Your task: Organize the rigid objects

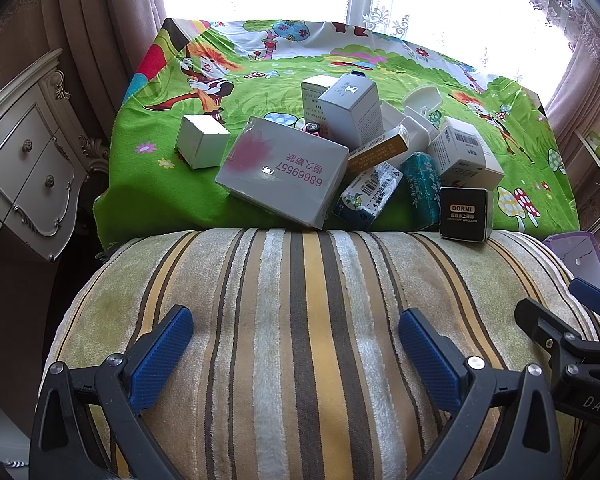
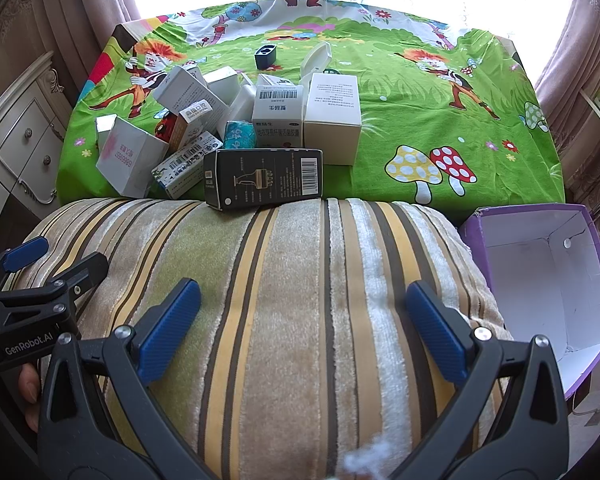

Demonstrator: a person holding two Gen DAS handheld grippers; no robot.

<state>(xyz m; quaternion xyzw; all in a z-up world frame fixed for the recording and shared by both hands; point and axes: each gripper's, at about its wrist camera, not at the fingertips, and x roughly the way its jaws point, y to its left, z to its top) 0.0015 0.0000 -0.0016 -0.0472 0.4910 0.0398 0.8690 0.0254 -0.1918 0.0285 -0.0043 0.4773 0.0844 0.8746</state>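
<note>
Both the left gripper (image 1: 296,348) and right gripper (image 2: 302,320) gape wide, empty, over the striped plush cushion (image 2: 300,280). Small cardboard boxes (image 1: 340,160) lie heaped mid-frame on the green cartoon-print cloth (image 1: 148,184). An open purple cardboard box (image 2: 540,280) sits at right.

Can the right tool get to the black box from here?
Probably yes. The right tool is open and holds nothing, and the black box lies at the pile's near edge, just past the striped cushion, with nothing between.

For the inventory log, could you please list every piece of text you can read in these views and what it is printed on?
"6866957", upside down: grey box with pink flower.
"DORMI": black box; the lines beneath are too small.
"GenRobot.AI": left gripper body, seen from the right wrist.
"DAS": right gripper body, cut off at the edge.
Chinese print and barcodes on the white boxes: too small to read.
</note>
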